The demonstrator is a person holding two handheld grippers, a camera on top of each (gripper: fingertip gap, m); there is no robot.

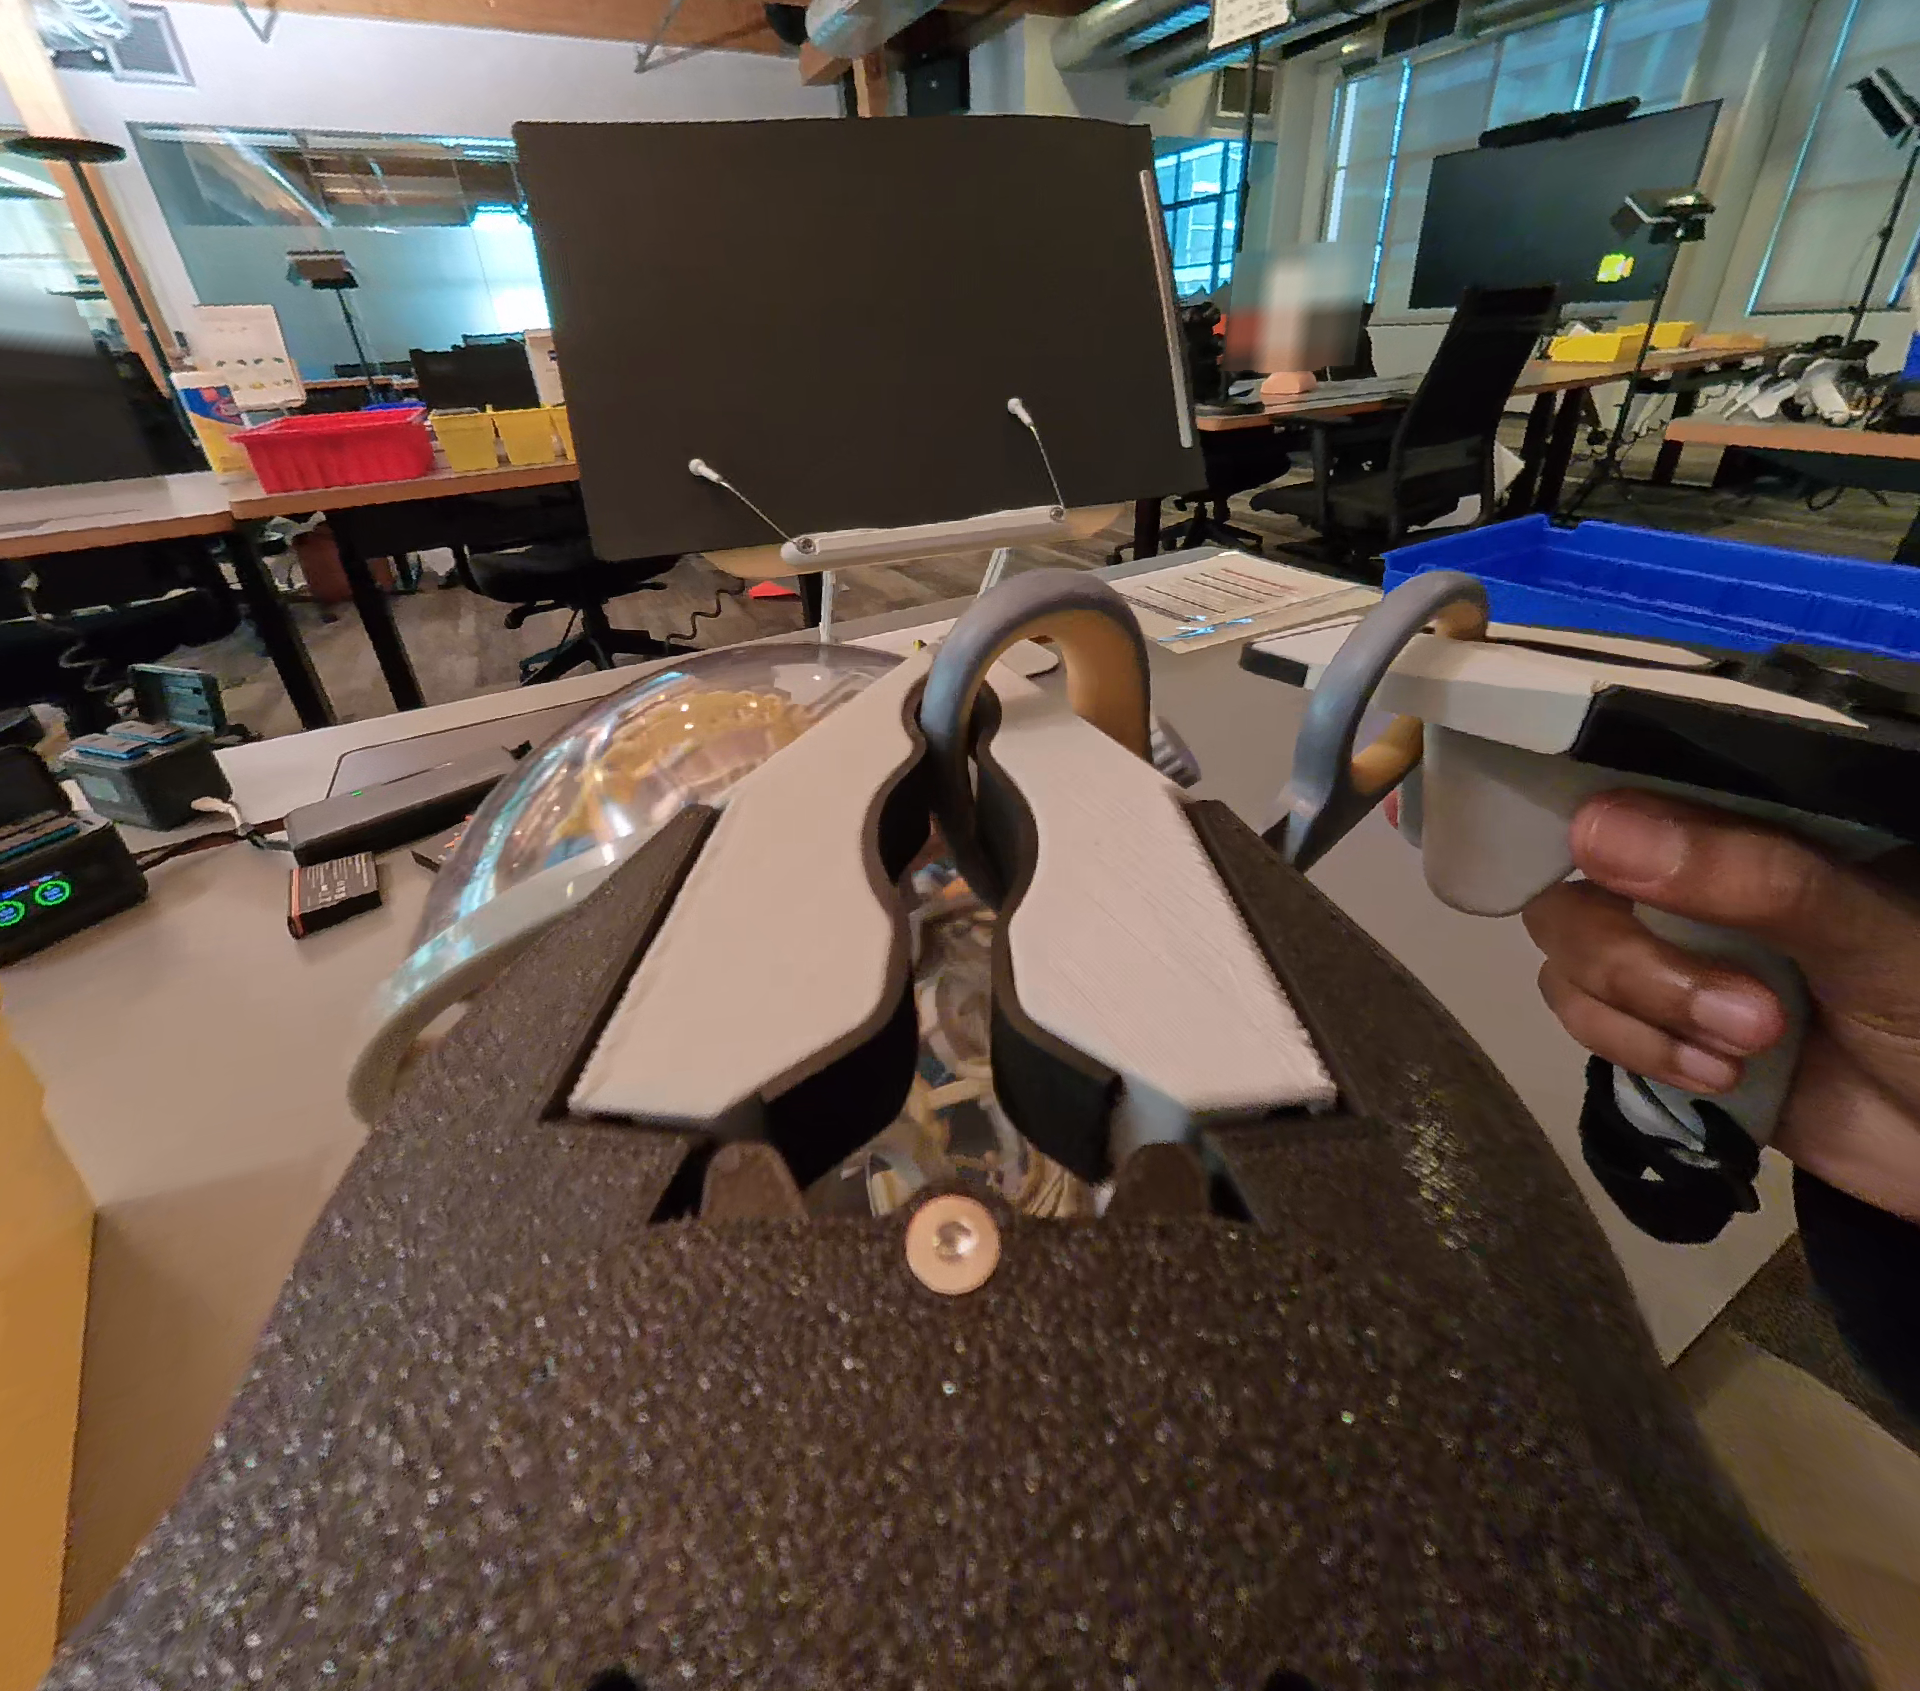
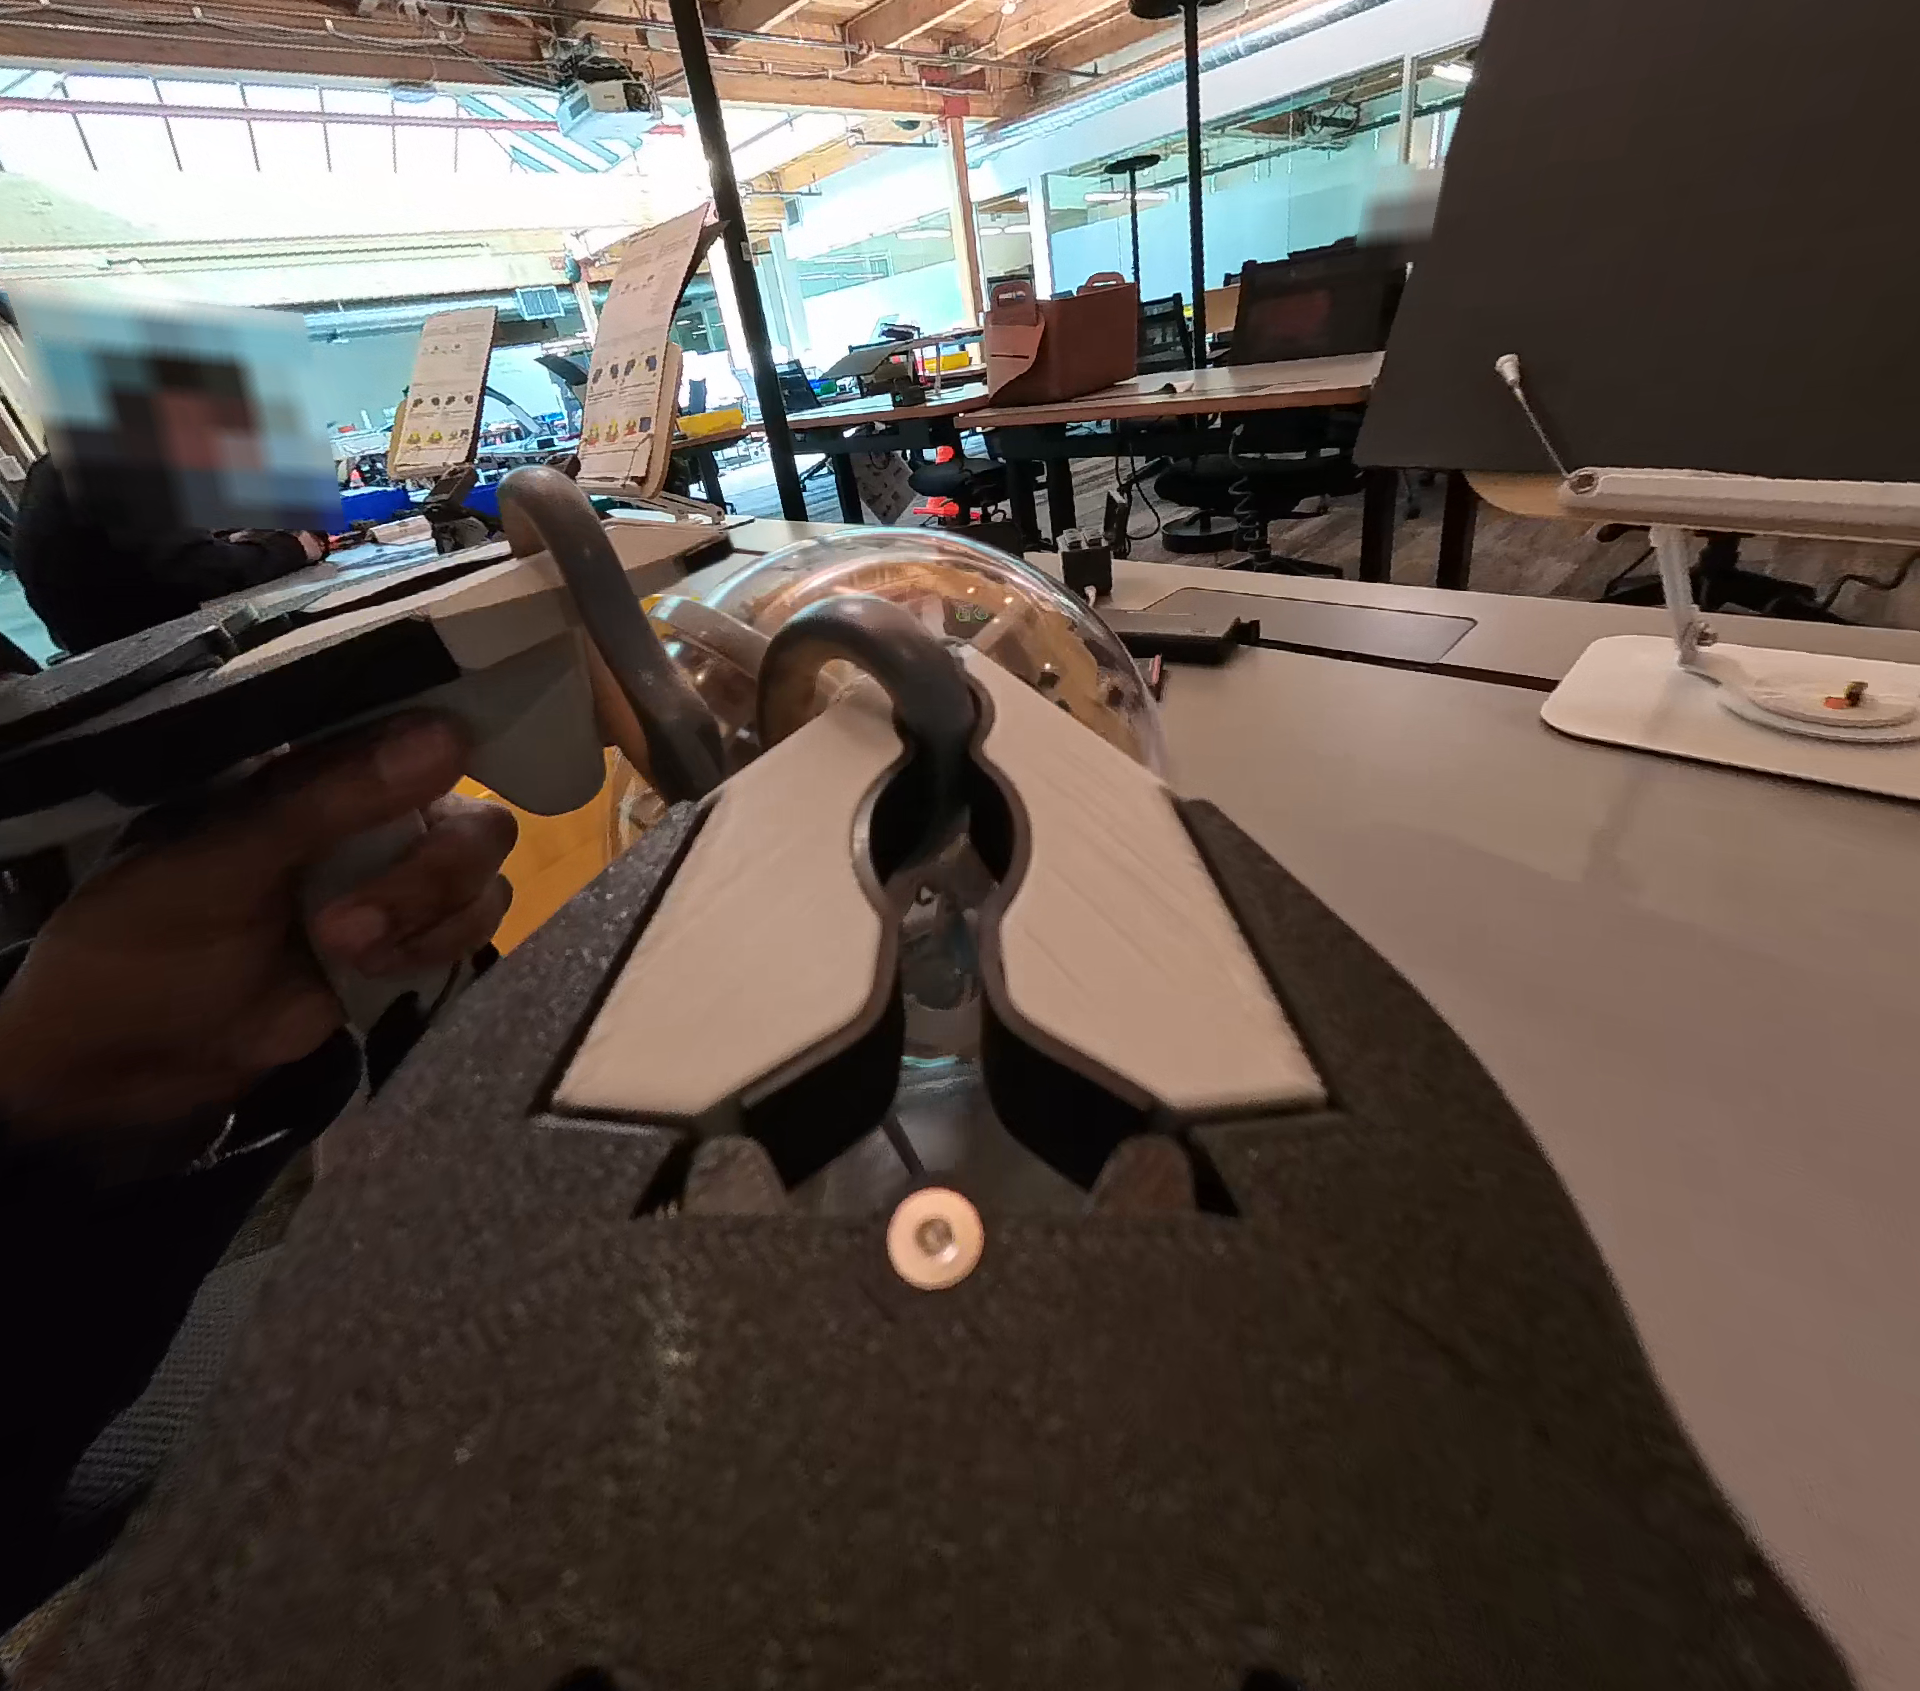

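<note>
My left gripper (image 1: 977, 753) is shut on one grey, tan-lined handle loop (image 1: 1039, 633) of a pair of scissors, held upright above a grey table (image 1: 208, 1049). My right gripper (image 2: 935, 768) is shut on the other loop (image 2: 883, 665). In the left wrist view, the right gripper (image 1: 1444, 685) comes in from the right, held by a hand (image 1: 1714, 966), with its loop (image 1: 1351, 706). In the right wrist view, the left gripper (image 2: 520, 602) is at the left. A clear dome-shaped bowl (image 1: 623, 768) with yellowish contents lies just behind and under both grippers; it also shows in the right wrist view (image 2: 997, 592).
A black board on a white stand (image 1: 852, 332) rises behind the bowl, its white base (image 2: 1662, 706) on the table. A blue bin (image 1: 1662, 581) and a printed sheet (image 1: 1226, 592) lie at the back right. Chargers (image 1: 62, 872) and a flat black device (image 1: 395, 800) sit at the left. Spacing between my two grippers at the tips: around 8 cm.
</note>
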